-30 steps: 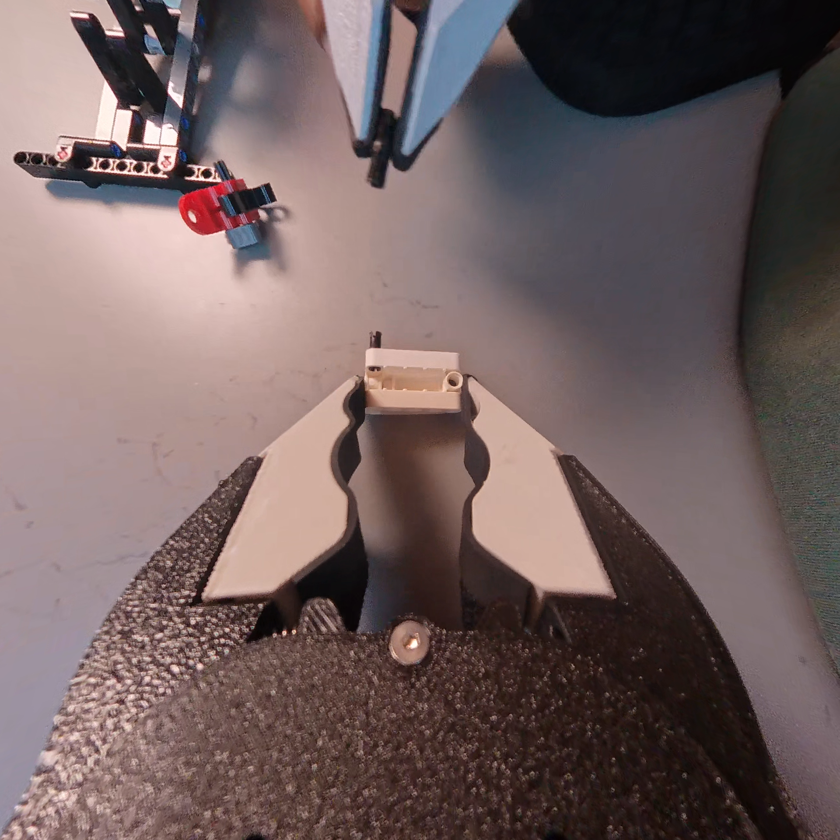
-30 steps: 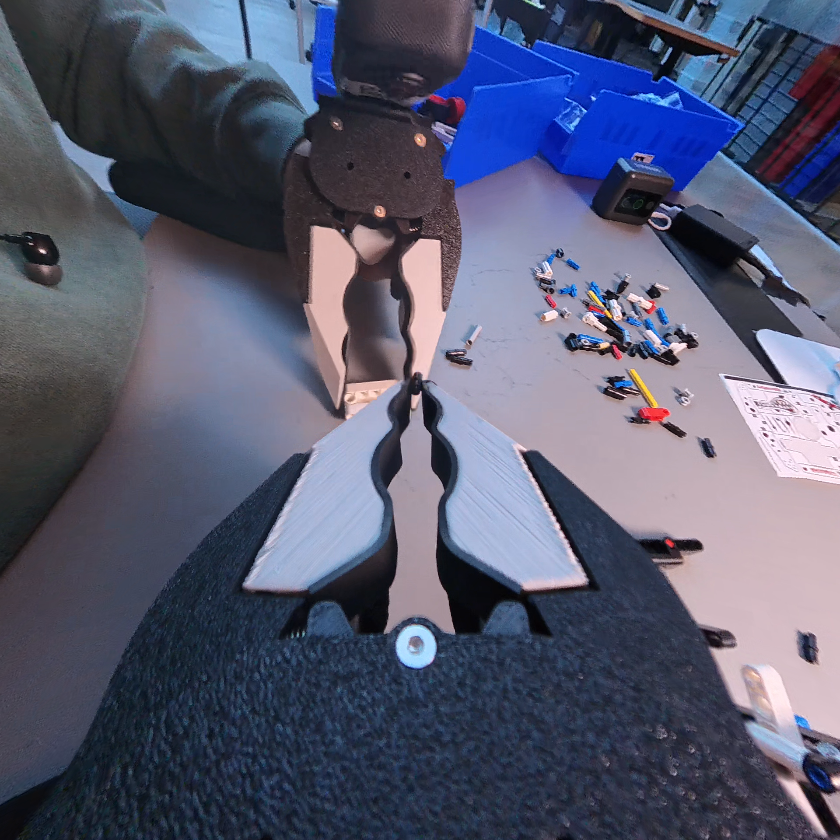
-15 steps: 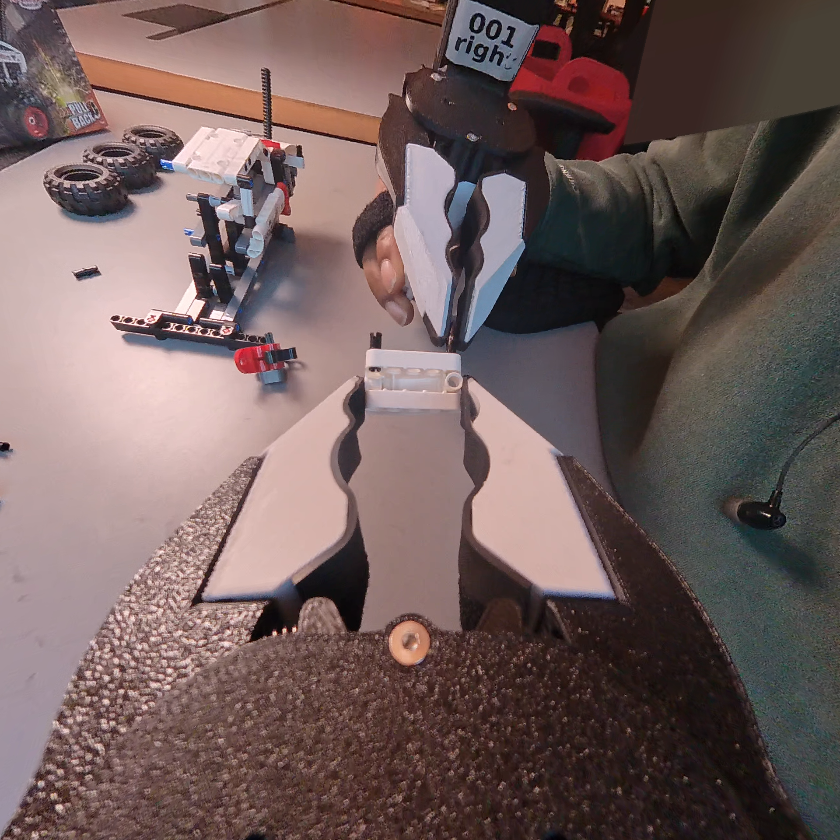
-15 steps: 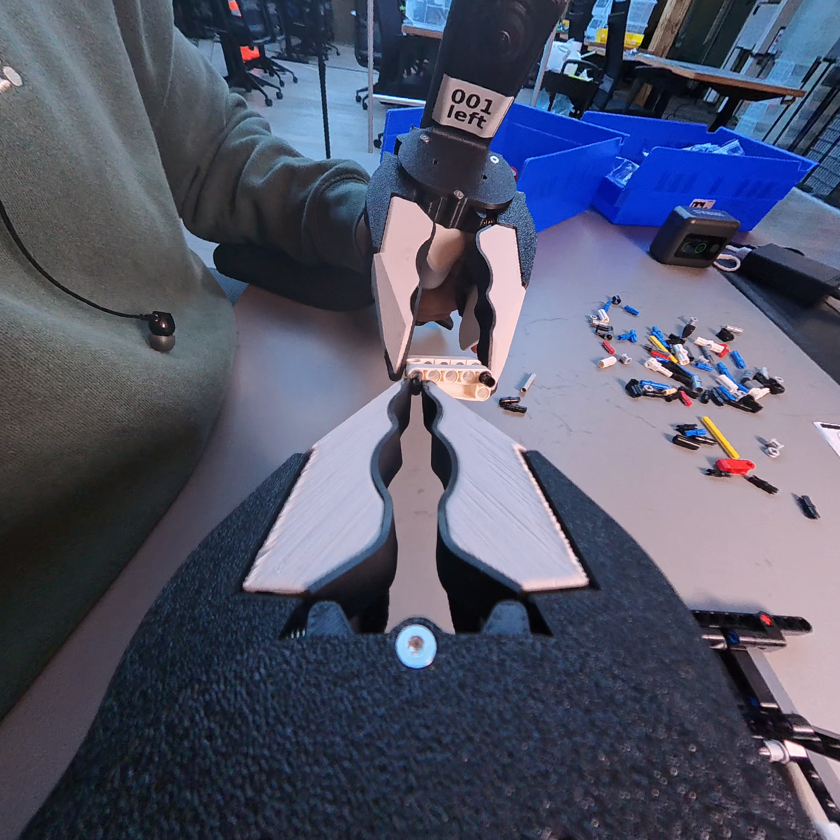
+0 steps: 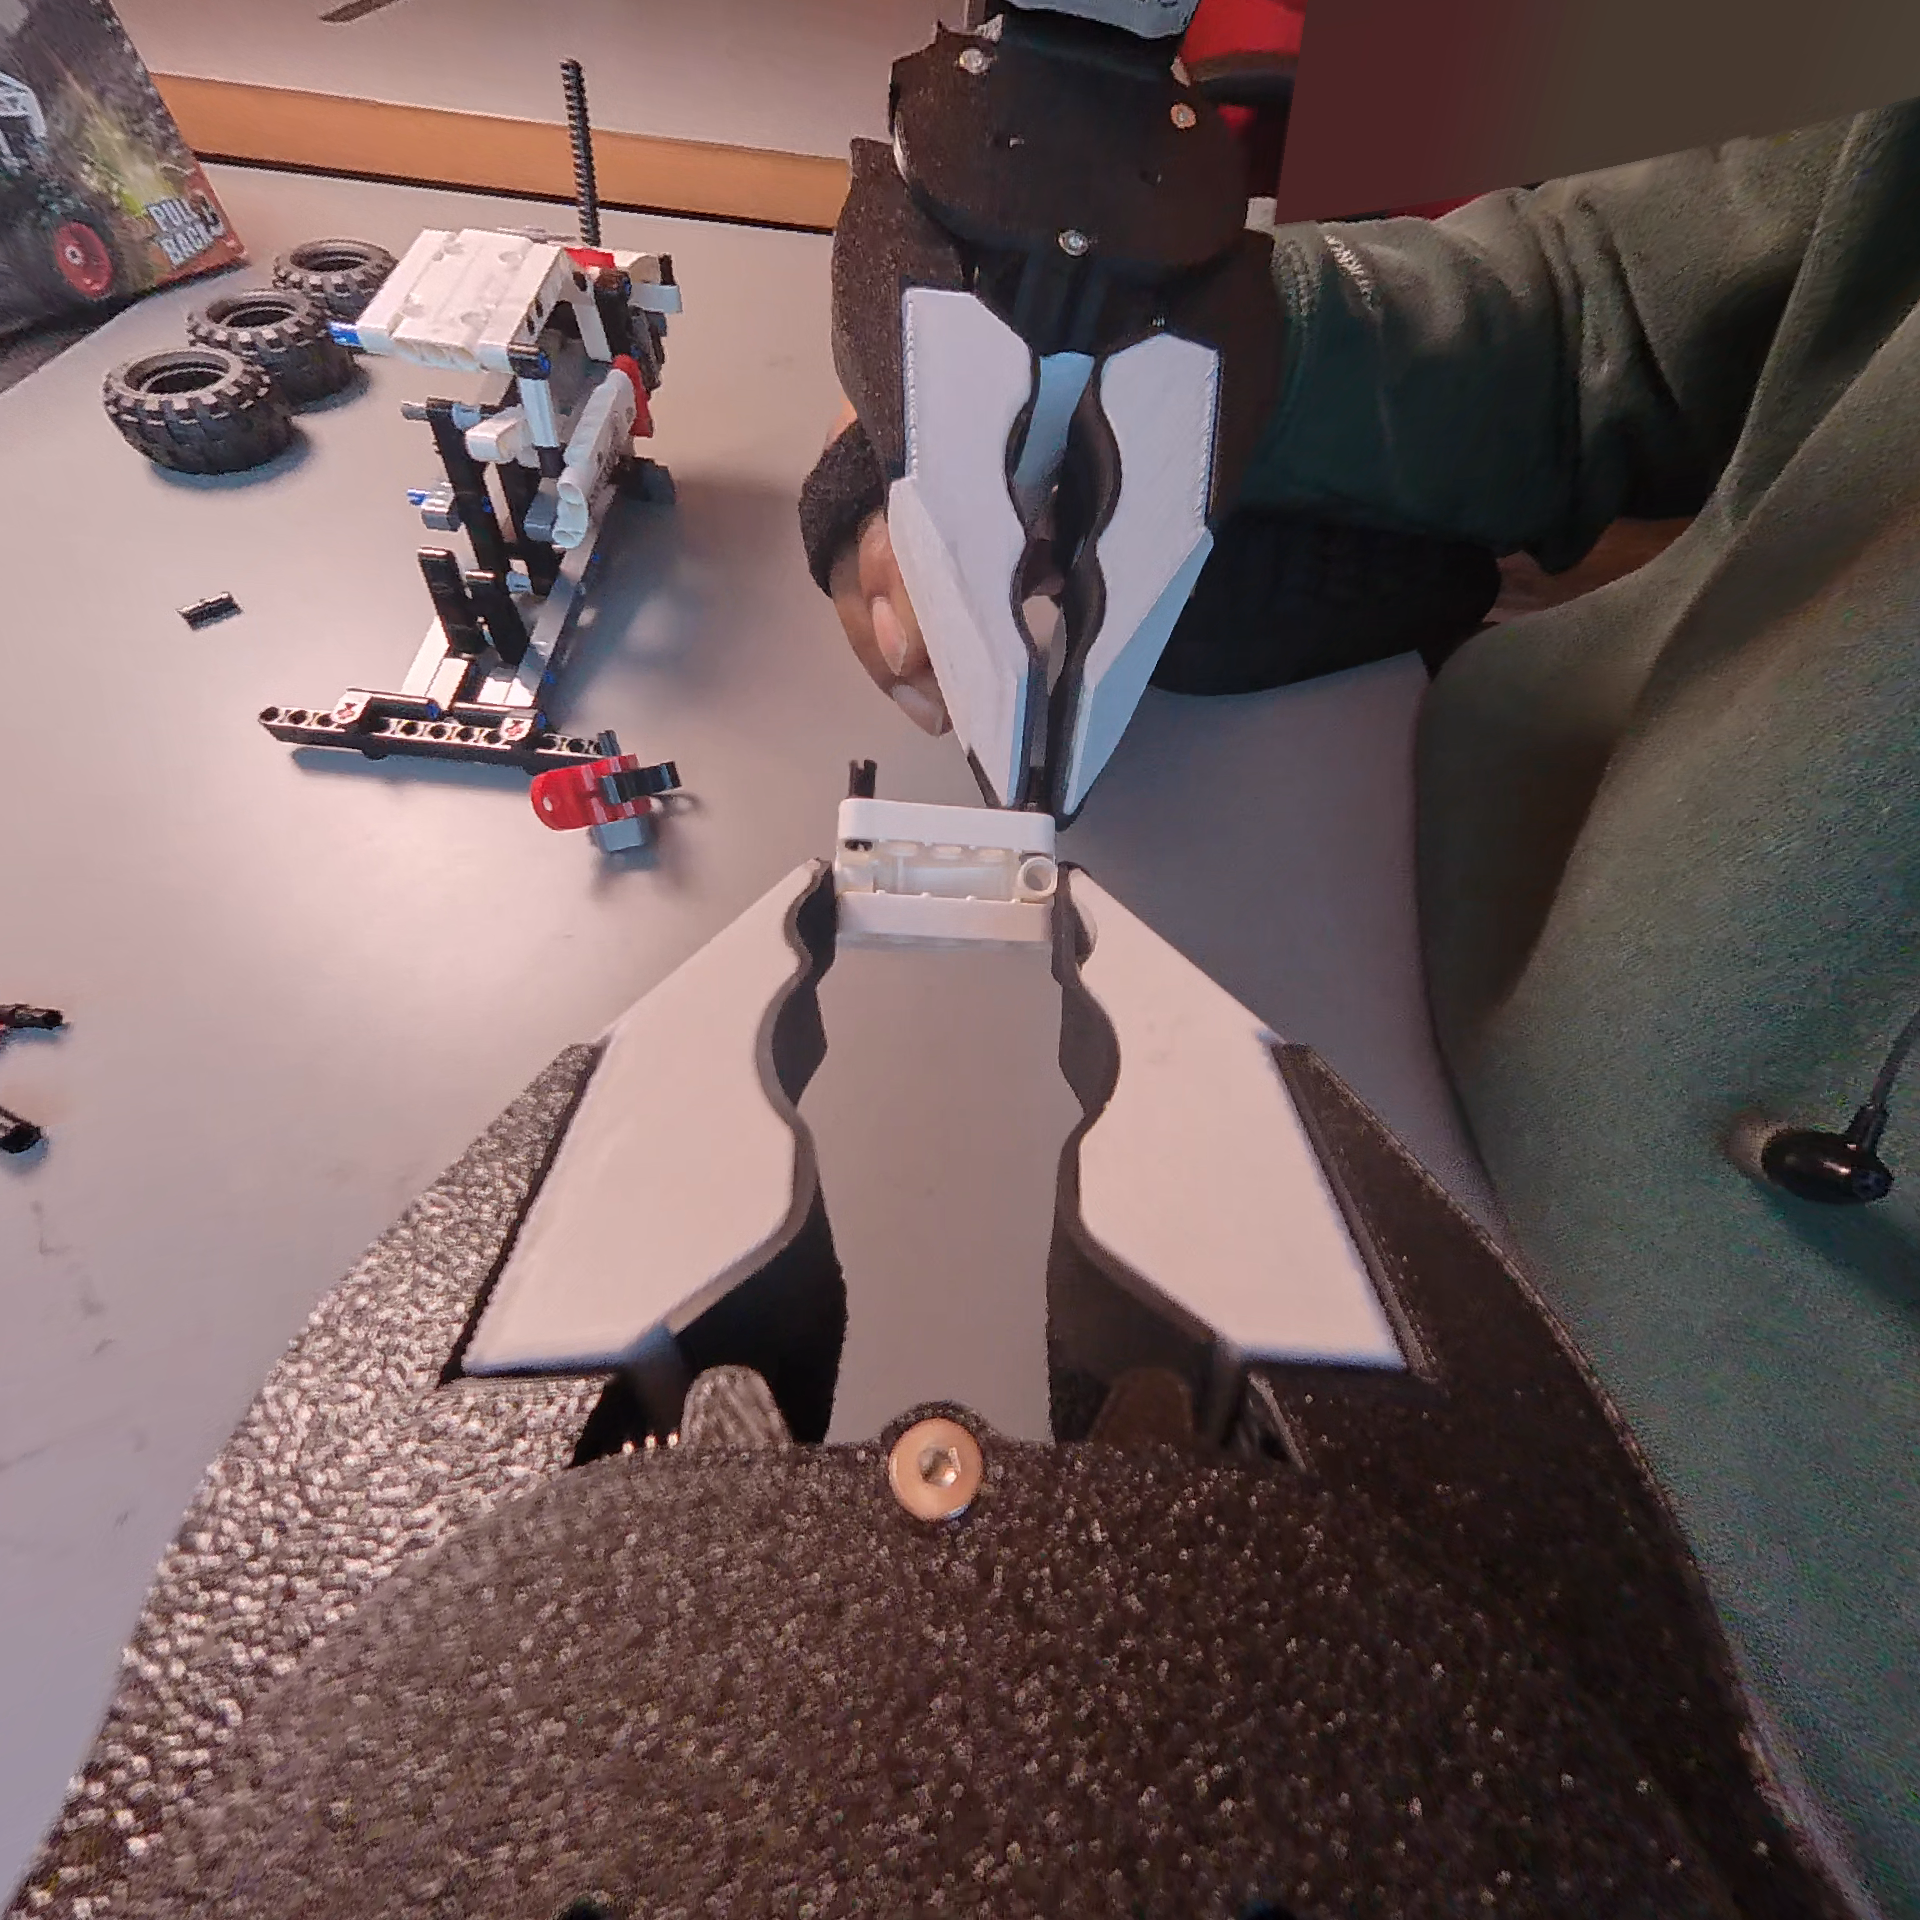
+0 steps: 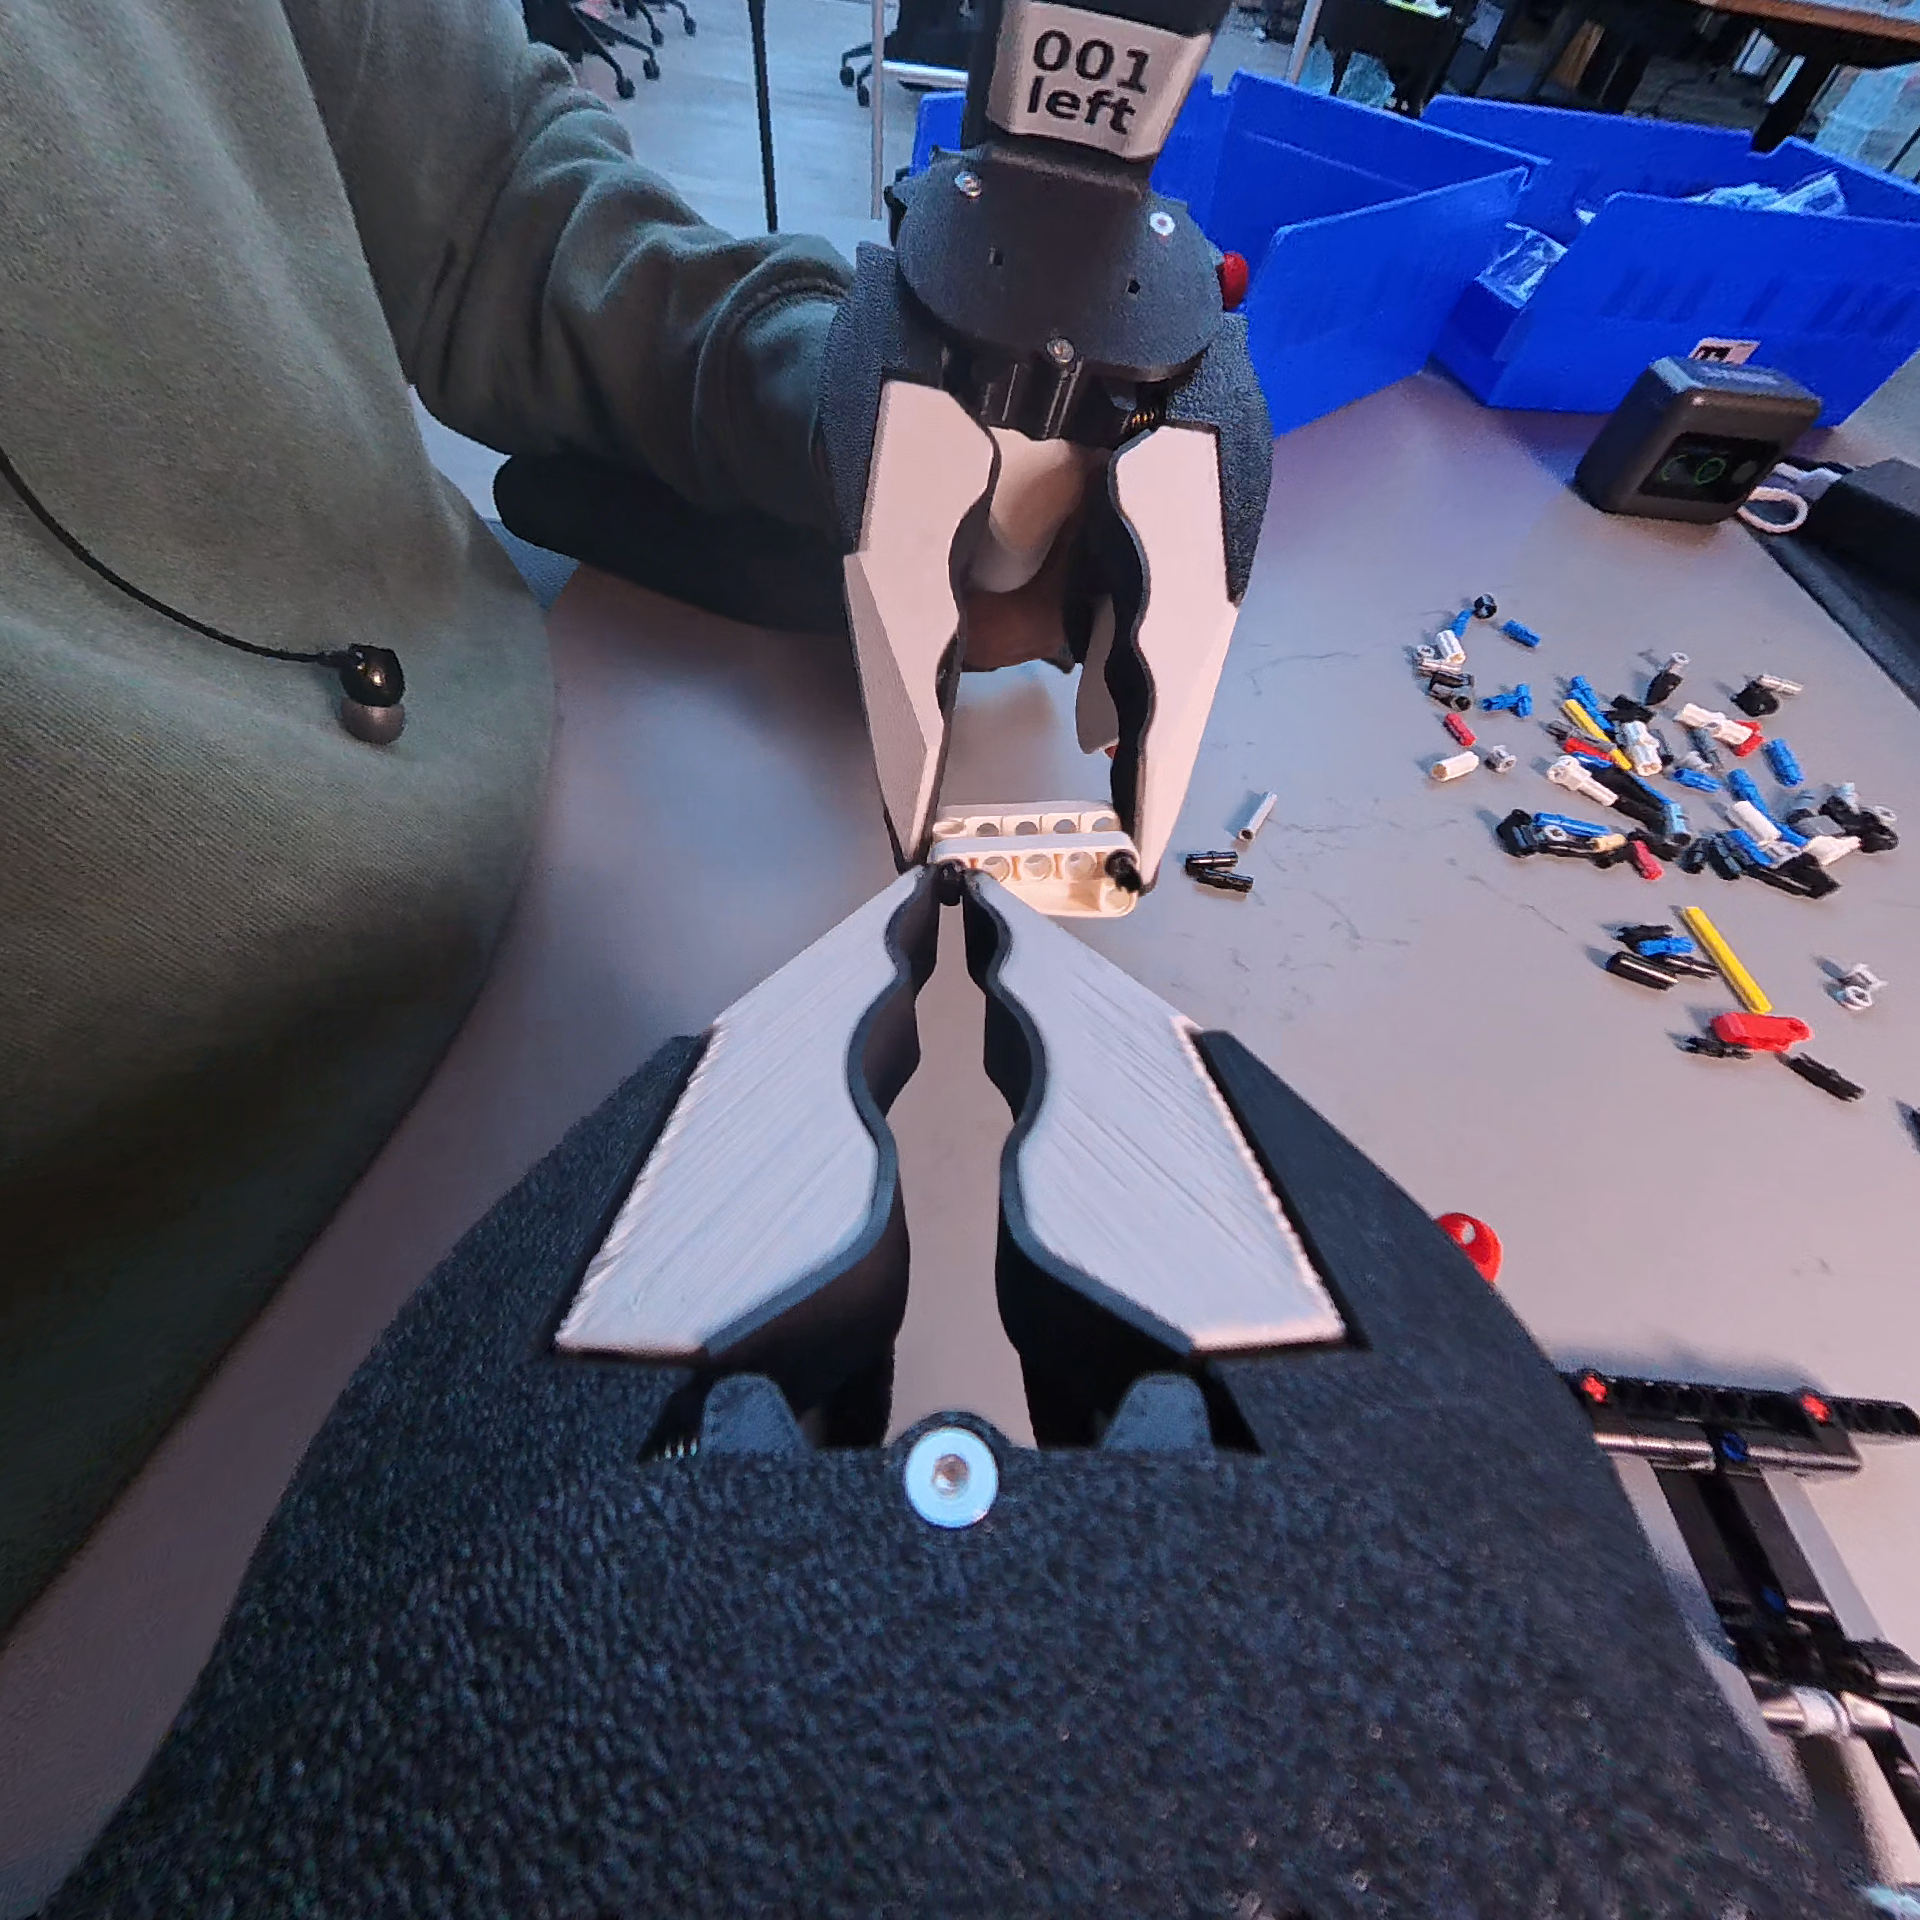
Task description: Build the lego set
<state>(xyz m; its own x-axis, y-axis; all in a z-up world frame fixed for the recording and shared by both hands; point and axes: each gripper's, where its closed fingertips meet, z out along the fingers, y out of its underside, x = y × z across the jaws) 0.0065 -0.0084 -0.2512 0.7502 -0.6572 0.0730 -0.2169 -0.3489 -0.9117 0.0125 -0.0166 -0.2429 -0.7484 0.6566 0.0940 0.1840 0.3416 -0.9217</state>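
**Two claws meet over a white Lego beam, a black pin lined up at its end hole**

Nearest the left wrist camera, the left claw (image 5: 943, 883) pinches a white, hole-studded plastic Lego beam (image 5: 943, 878) by its two short ends, holding it clear above the grey counter (image 5: 260, 987). The beam's long axis runs crosswise between the claw's fingers. A small black pin (image 5: 858, 774) already stands in the hole at the beam's left end.

Directly beyond the beam, the right claw (image 5: 1029, 795) comes from the opposite side with its fingers pressed nearly together on a second small black peg (image 6: 950, 883), its tip right at the beam's other end. From the right wrist view that peg sits at the beam's end hole, though whether it has entered cannot be told. Judging by this, the coming move is a straight push of the peg along the hole's axis, across the beam's length, with the left claw bracing.

Farther off on the counter stand a half-built white and black Lego vehicle frame (image 5: 520, 436), a red connector piece (image 5: 592, 805) just in front of it, and three black rubber tyres (image 5: 197, 405). On the other side lies a scatter of small loose pieces (image 6: 1662, 779), with blue plastic bins (image 6: 1662, 270) behind
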